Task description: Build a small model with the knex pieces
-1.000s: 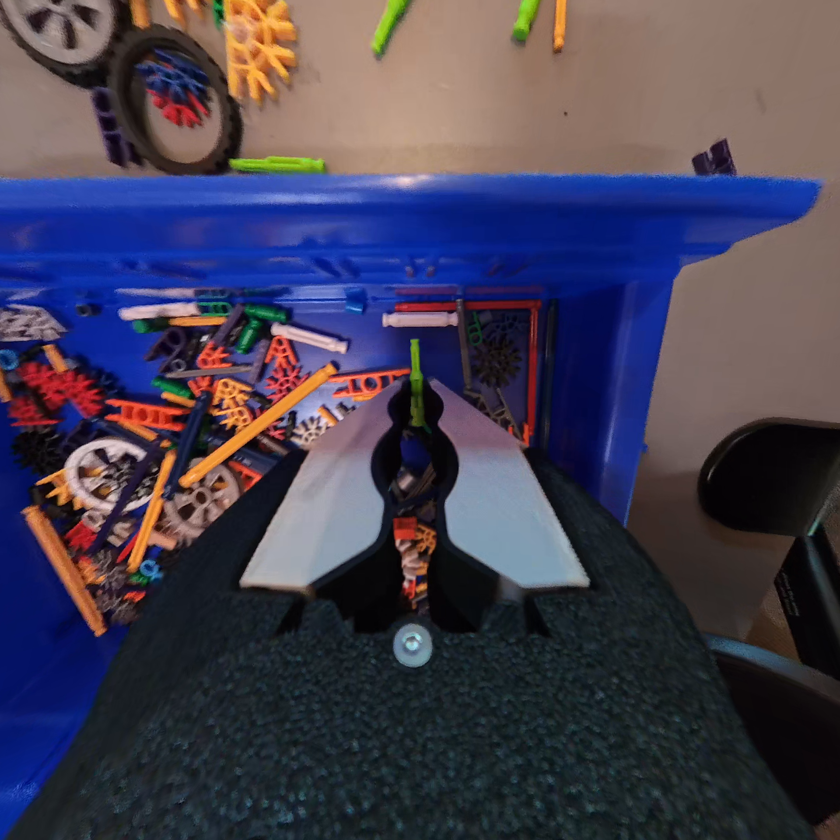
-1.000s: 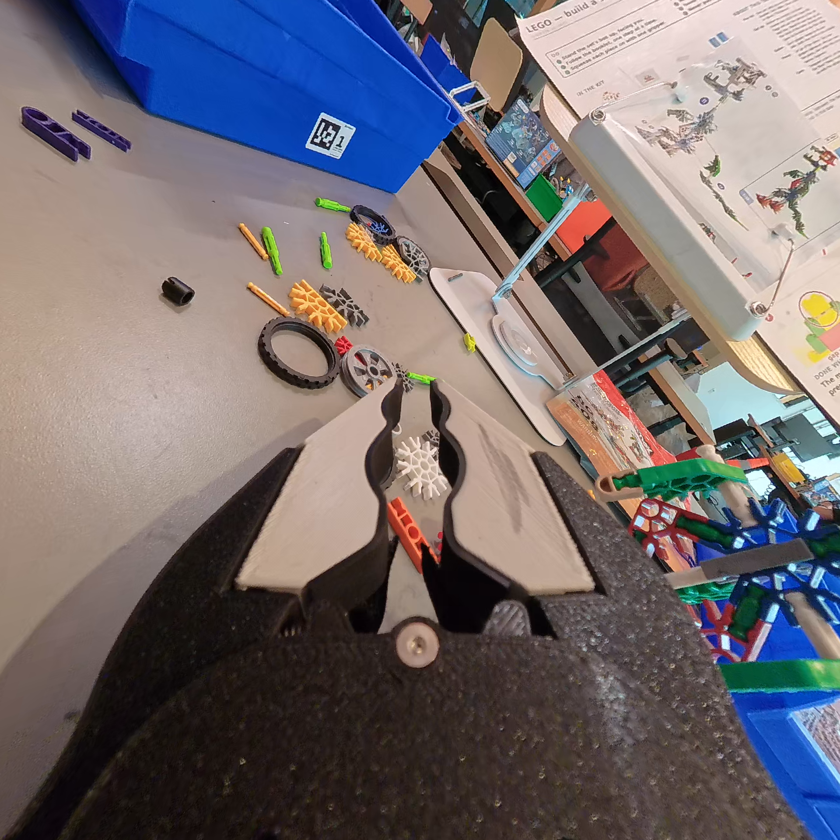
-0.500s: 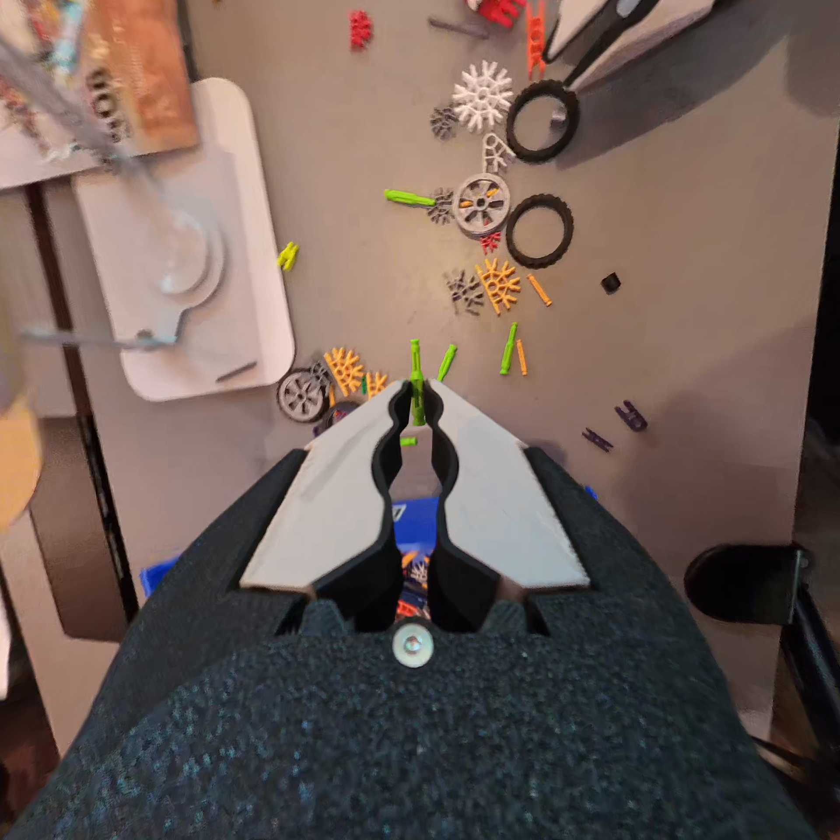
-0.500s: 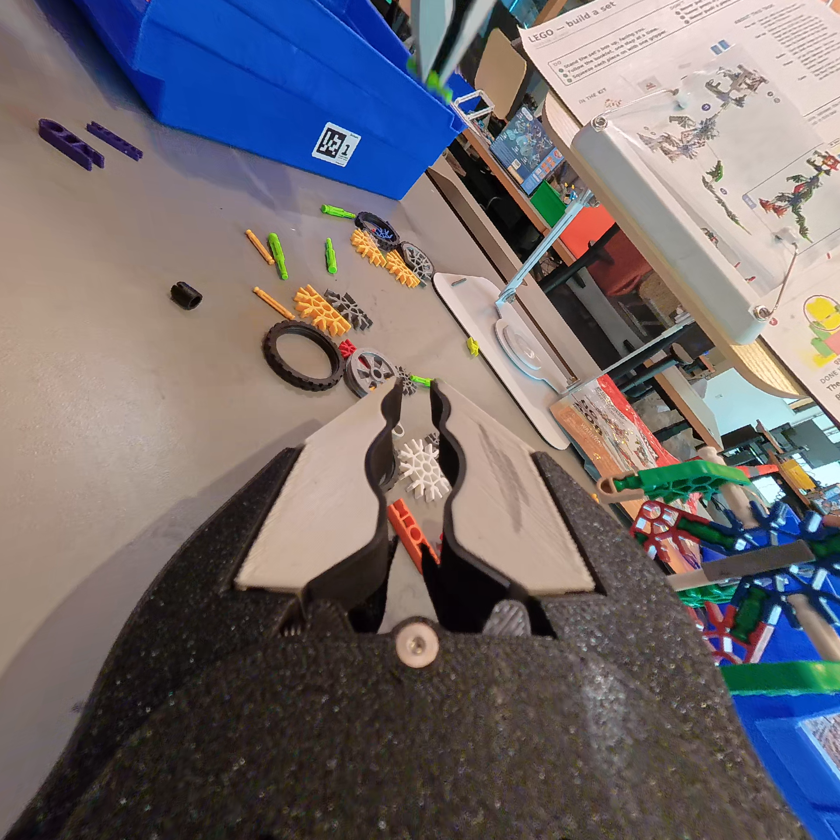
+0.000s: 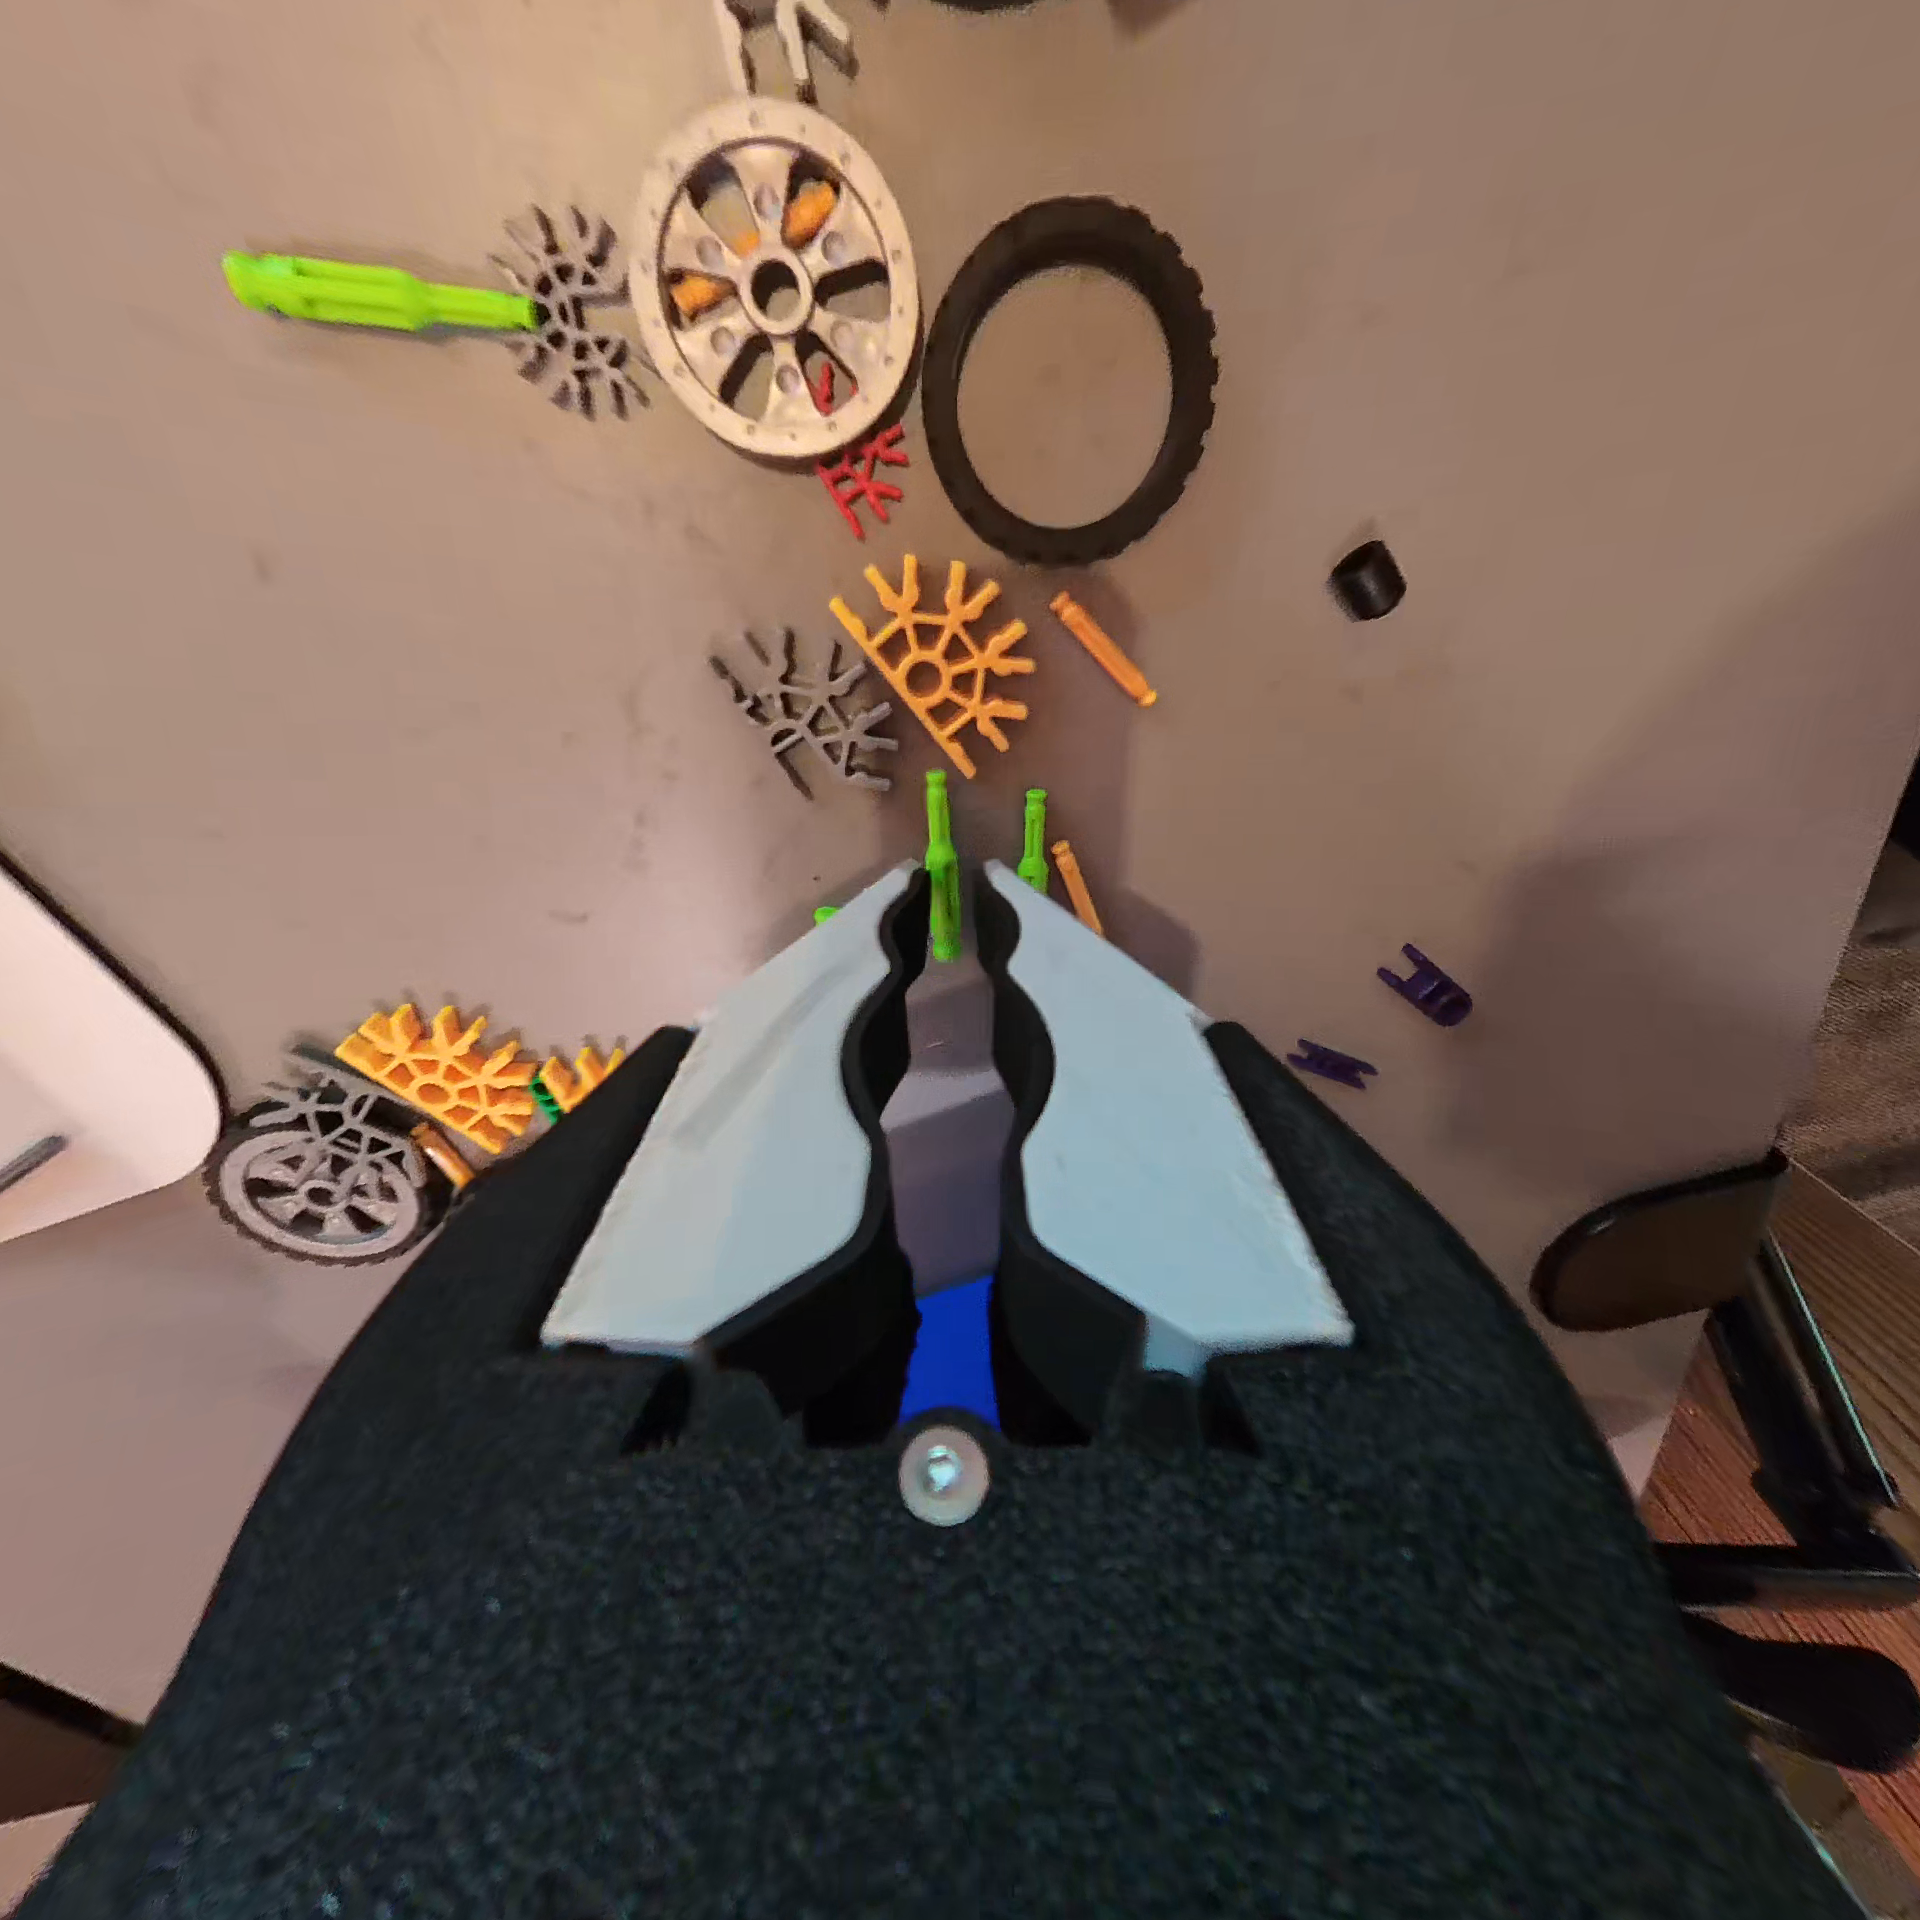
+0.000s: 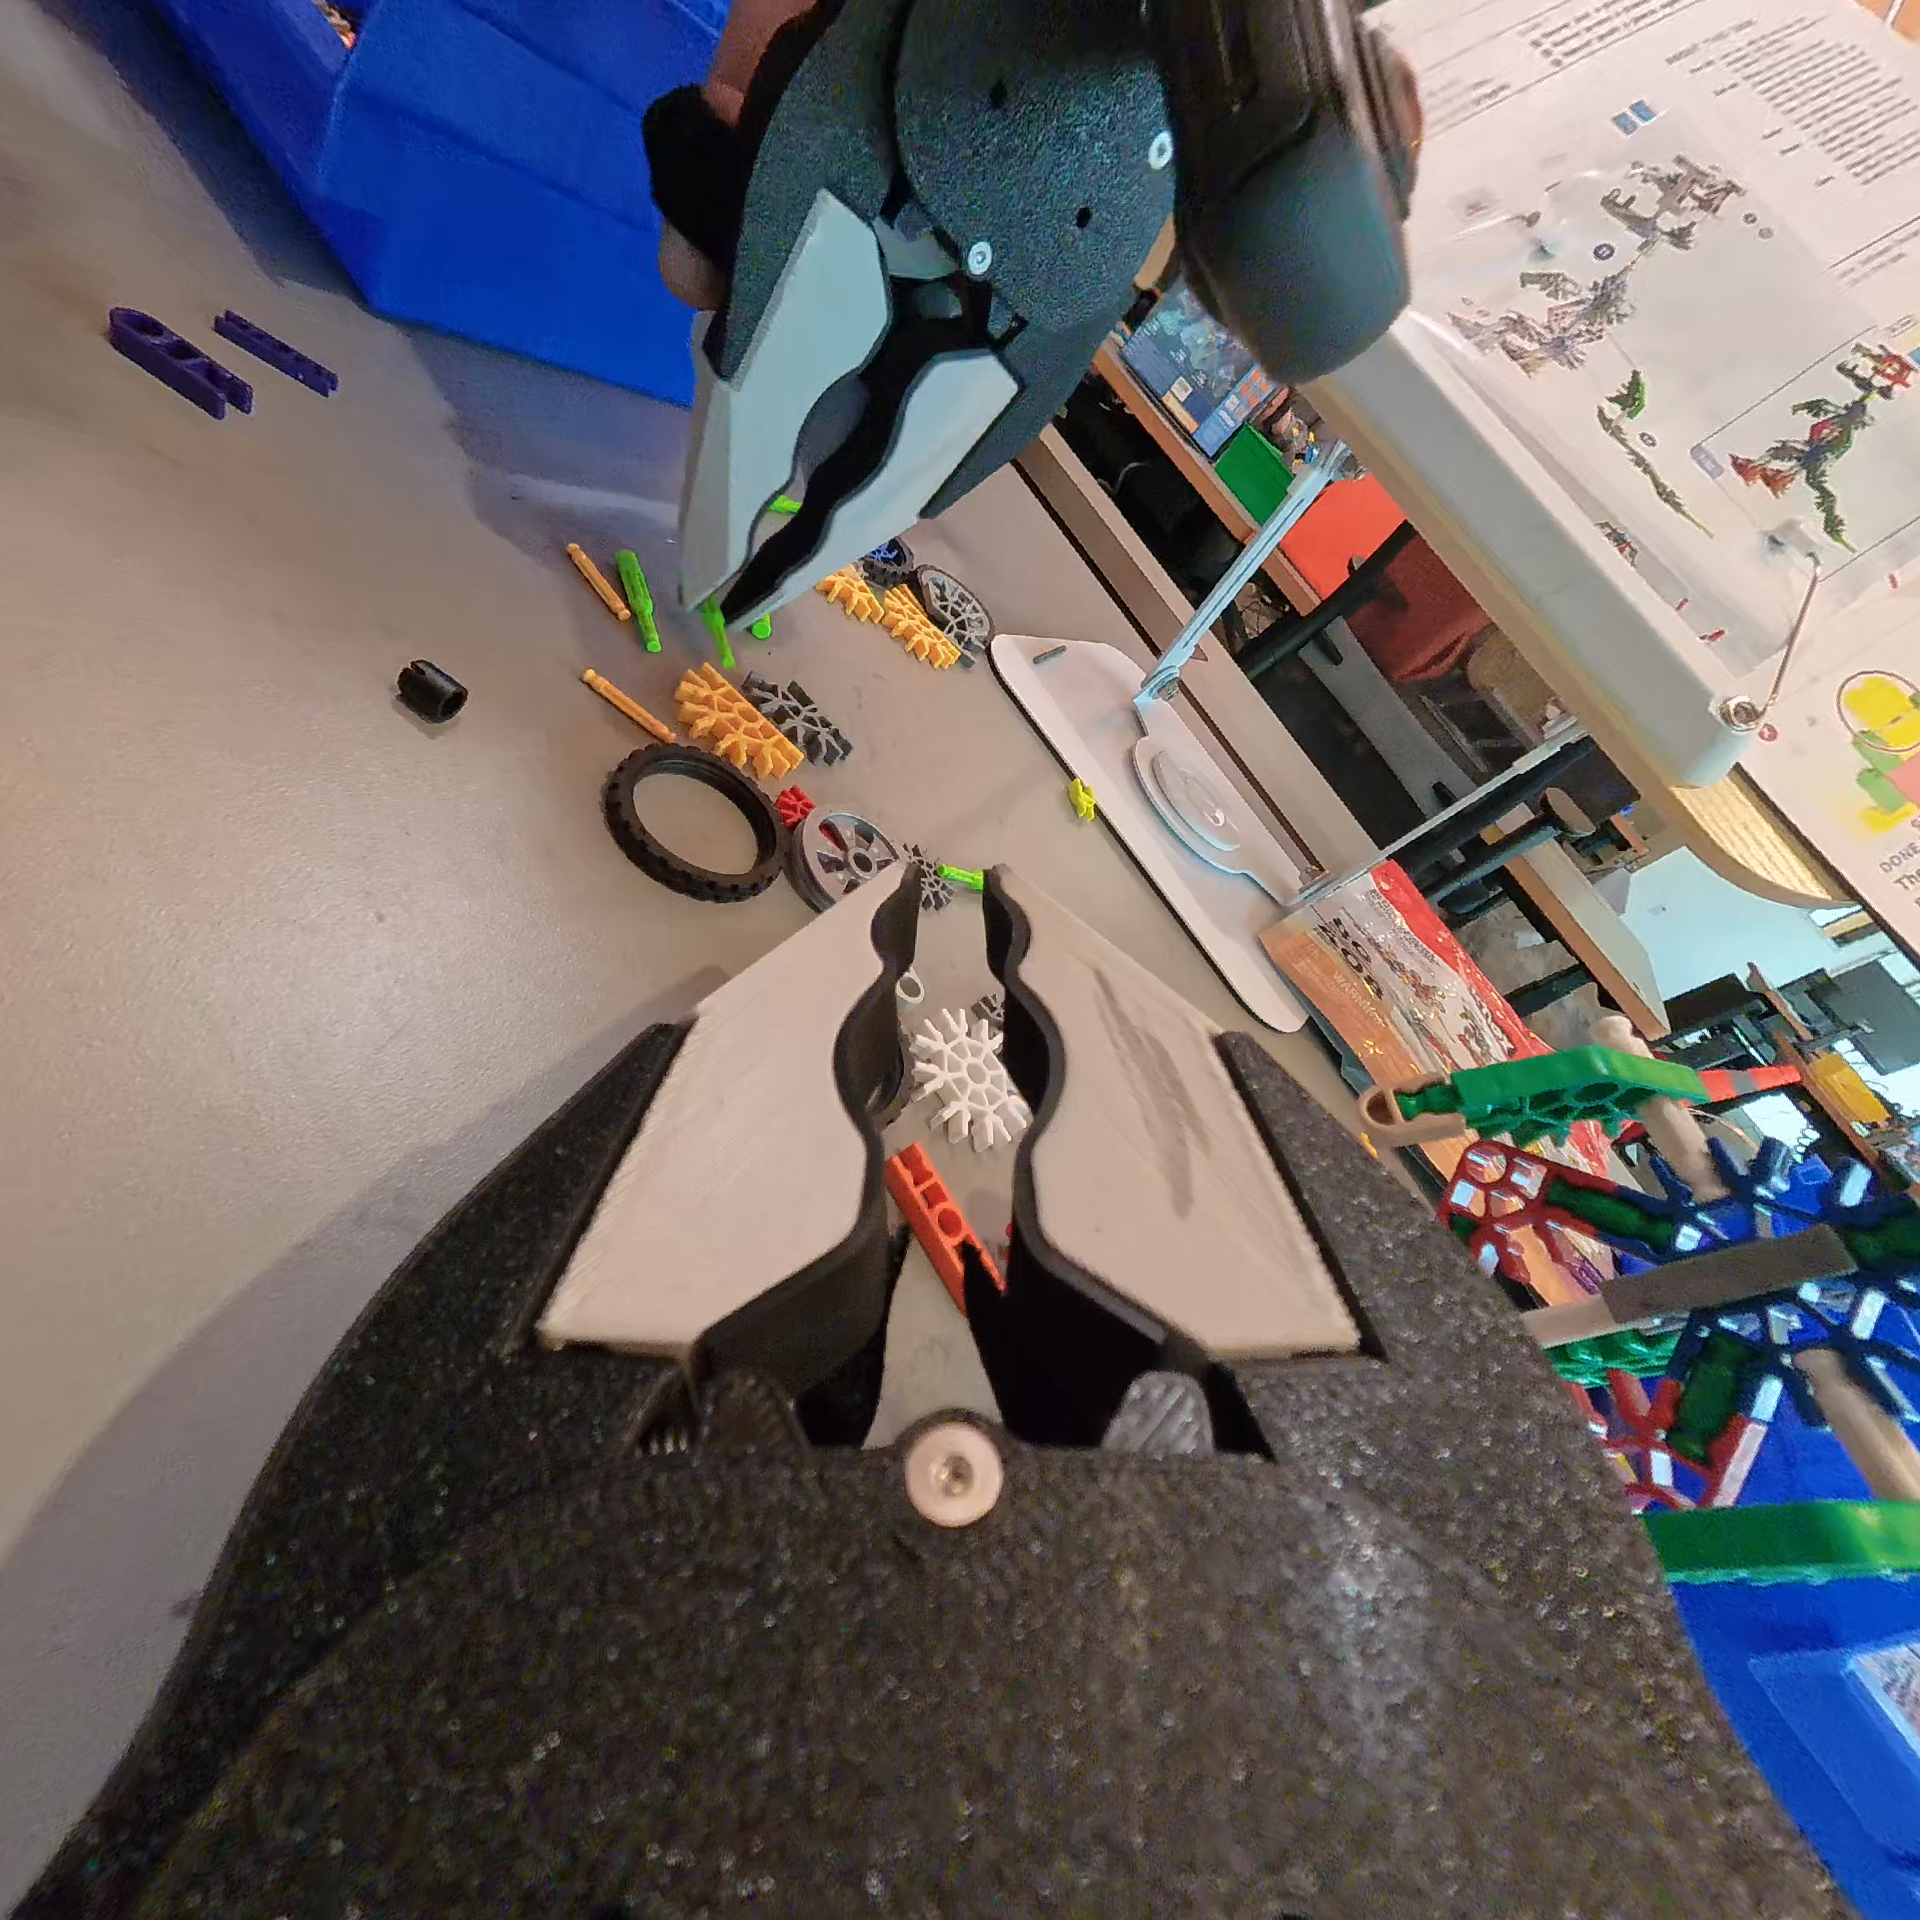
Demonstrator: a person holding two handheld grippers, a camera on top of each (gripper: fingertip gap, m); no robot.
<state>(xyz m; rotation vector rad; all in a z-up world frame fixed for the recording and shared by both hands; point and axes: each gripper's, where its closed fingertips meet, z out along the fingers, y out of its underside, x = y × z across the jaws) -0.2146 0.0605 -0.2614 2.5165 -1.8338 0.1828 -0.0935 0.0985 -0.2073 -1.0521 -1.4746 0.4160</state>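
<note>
Green plastic rod (image 5: 942, 871), short, pinched at the tips of my left hand-held gripper (image 5: 950, 883); it sticks out forward past the jaws, low over the grey desk (image 5: 364, 623). From the right wrist view I see the same left hand-held gripper (image 6: 727, 603) angled down with the rod's end at or just above the desk surface, I cannot tell which. Just beside it lie a second green rod (image 5: 1034, 840) and an orange rod (image 5: 1073, 883). Ahead sit a yellow connector (image 5: 940, 665) and a grey connector (image 5: 805, 717), touching or nearly so. Farther on: black tyre (image 5: 1070, 379), silver wheel hub (image 5: 777, 296) with a red connector (image 5: 864, 483) at its edge, and a long green rod (image 5: 374, 299) plugged into another grey connector (image 5: 571, 312). Small black sleeve (image 5: 1366, 580) lies apart to the right. My right hand-held gripper (image 6: 951, 894) holds nothing, jaws slightly parted over the desk; a white snowflake connector (image 6: 971, 1081) and an orange piece (image 6: 935, 1216) show between its fingers. Blue bin (image 6: 499, 218) stands behind.
</note>
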